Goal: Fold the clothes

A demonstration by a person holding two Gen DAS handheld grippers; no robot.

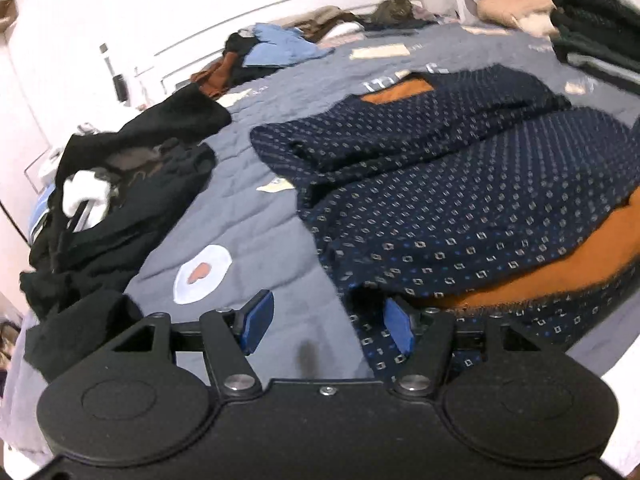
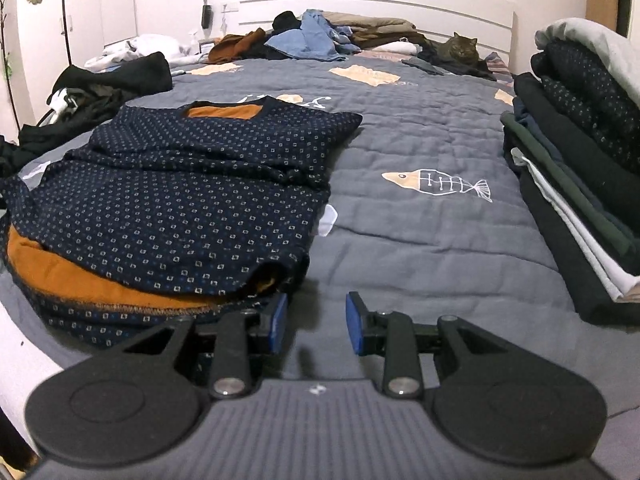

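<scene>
Left hand-held gripper (image 1: 328,326) tilted down, jaws apart, beside navy sweater (image 1: 460,200)

Matt quilted bedspread (image 2: 400,128); seemingly fleece-lined sweater (image 2: 180,200).

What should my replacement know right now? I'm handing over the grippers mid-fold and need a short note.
Left gripper: open, holding nothing, at the near left hem of the navy patterned top.
Right gripper: open, holding nothing, at the hem's right corner.
Top lies flat on the grey quilt, sides and sleeves already folded in, orange lining showing at the hem.
Folded stack sits on the right.
Left: fold the top lengthwise, stack it, then take the dark pile and the clothes by the headboard, near the cat.
</scene>
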